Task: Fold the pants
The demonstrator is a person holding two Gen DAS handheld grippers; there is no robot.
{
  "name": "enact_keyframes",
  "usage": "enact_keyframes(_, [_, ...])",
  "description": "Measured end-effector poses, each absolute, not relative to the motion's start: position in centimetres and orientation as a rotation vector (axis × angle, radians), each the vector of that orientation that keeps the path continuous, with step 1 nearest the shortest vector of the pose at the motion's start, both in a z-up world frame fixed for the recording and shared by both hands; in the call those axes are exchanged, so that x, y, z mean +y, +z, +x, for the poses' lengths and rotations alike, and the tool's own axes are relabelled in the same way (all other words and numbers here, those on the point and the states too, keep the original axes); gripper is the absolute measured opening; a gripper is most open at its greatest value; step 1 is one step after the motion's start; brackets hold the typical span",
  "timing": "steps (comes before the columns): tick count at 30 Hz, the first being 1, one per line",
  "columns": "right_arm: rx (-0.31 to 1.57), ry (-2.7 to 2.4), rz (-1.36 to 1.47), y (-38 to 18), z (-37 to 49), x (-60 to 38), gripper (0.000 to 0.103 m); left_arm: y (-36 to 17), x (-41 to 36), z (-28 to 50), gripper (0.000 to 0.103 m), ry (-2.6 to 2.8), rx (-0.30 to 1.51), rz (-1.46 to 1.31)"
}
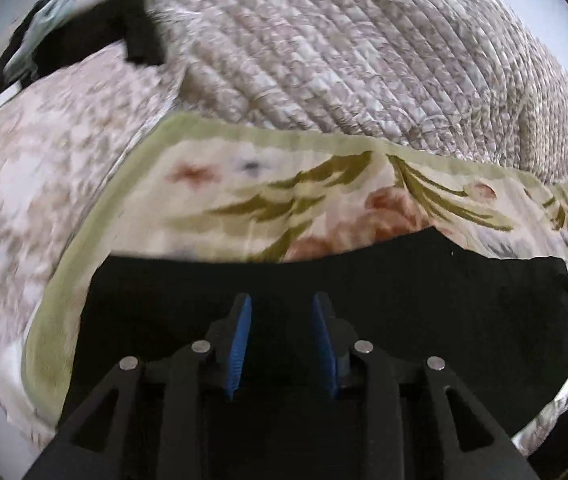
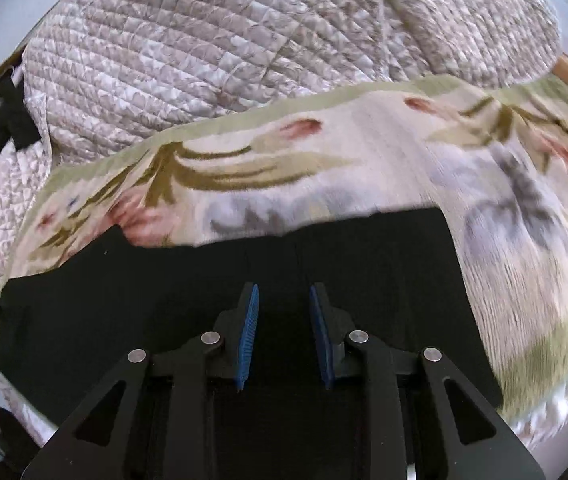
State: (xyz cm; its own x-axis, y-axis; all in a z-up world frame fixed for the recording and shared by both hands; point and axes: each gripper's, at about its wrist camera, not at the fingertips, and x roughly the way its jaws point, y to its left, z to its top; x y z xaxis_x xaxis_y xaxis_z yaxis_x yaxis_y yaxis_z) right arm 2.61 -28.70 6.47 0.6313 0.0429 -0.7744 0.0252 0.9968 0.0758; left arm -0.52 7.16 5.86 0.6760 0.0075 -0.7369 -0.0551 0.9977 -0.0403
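Lying flat: matte black pants.

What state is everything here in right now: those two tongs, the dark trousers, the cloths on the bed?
Left tongs: open, nothing between the blue pads, above the pants.
Right tongs: open, empty, above the pants.
Black fabric pants: lying flat on the blanket, held by neither tongs.
Cream floral blanket with green border: spread under the pants.
Grey-and-white quilted bedspread: bunched up behind the blanket.
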Motion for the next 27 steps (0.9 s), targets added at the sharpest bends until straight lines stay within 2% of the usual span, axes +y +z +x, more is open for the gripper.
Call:
enact_keyframes(9, [0.898,-0.031,0.032,4.3,4.9,-28.2,0.027,2.0,7.2,3.2,0.037,0.101,0.887,-0.022])
enact_keyframes(14, [0.894,-0.103,0.138,3.9,5.2,-30.5,0.026,1.8,8.4,3.2,0.037,0.113,0.895,-0.056])
enact_keyframes(18, [0.821,-0.035,0.093,5.3,4.5,-28.1,0.026,3.1,11.3,2.8,0.037,0.209,0.844,-0.114])
enact_keyframes(23, [0.853,0.235,0.024,5.3,4.1,-21.1,0.026,3.0,14.8,2.7,0.037,0.291,0.854,-0.184])
enact_keyframes(24, [0.858,0.271,0.011,5.2,4.0,-19.9,0.023,3.2,15.0,2.4,0.037,0.288,0.846,-0.191])
enact_keyframes(25, [0.87,0.331,-0.018,5.0,4.0,-17.9,0.016,3.4,15.1,2.0,0.037,0.28,0.835,-0.191])
enact_keyframes(27, [0.896,0.406,-0.052,4.3,4.5,-15.0,0.011,3.4,15.1,1.4,0.037,0.246,0.826,-0.195])
